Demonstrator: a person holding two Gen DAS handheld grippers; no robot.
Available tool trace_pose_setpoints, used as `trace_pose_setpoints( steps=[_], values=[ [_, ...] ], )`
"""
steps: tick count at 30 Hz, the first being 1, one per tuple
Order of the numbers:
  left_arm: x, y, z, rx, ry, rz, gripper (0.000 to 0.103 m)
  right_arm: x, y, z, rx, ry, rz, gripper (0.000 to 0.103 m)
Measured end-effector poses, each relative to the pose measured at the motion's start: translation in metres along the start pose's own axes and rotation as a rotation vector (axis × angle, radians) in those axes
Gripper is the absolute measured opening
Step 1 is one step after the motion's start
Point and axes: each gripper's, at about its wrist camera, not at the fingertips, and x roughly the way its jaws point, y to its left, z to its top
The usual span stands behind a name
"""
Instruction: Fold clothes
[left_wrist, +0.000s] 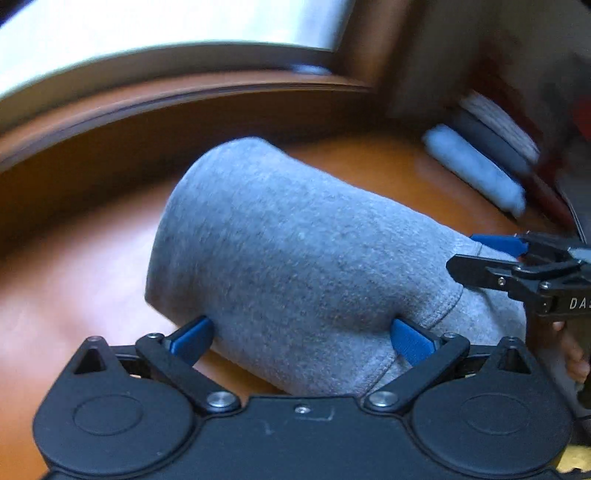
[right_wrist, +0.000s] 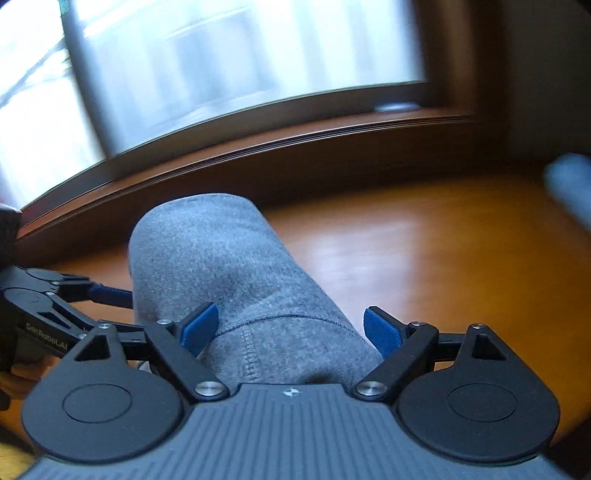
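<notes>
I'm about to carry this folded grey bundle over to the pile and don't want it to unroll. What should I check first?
1. Left gripper pads against the grey bundle: ok.
2. Right gripper gripping: not ok, a gap shows at one pad.
3. Bundle folded tight, no loose ends: ok on the visible side.
4. Bundle lifted off the floor: cannot tell.
5. Pile reachable: cannot tell, blurred.

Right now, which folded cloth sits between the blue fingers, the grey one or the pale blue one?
The grey bundle. It lies between the fingers of both the left gripper and the right gripper; the pale blue roll lies apart, near the wall.
</notes>
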Motion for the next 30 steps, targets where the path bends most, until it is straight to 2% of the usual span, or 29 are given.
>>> trace_pose_setpoints(
  steps=[2,5,9,14,19,25,30],
  values=[
    [0.023,-0.026,0.022,0.107,0.0,-0.024,0.103,-0.006,-0.016,-0.002,0.022,-0.037,-0.096,0.089],
    [0.057,-0.06,0.048,0.212,-0.005,-0.063,0.103,-0.013,-0.052,0.002,0.055,-0.074,-0.23,0.089],
    [0.105,-0.1,0.085,0.277,-0.013,-0.101,0.103,-0.011,-0.103,0.006,0.147,-0.108,-0.329,0.089],
    [0.157,-0.149,0.123,0.281,-0.023,-0.077,0.103,-0.004,-0.175,0.016,0.199,-0.132,-0.363,0.089],
    [0.194,-0.196,0.152,0.25,-0.022,-0.049,0.103,0.012,-0.226,0.026,0.157,-0.143,-0.396,0.089],
    [0.222,-0.25,0.16,0.223,0.003,-0.082,0.103,0.019,-0.282,0.037,0.143,-0.168,-0.442,0.093],
    [0.231,-0.27,0.161,0.253,-0.016,-0.059,0.103,0.016,-0.312,0.033,0.233,-0.171,-0.381,0.094]
  ],
)
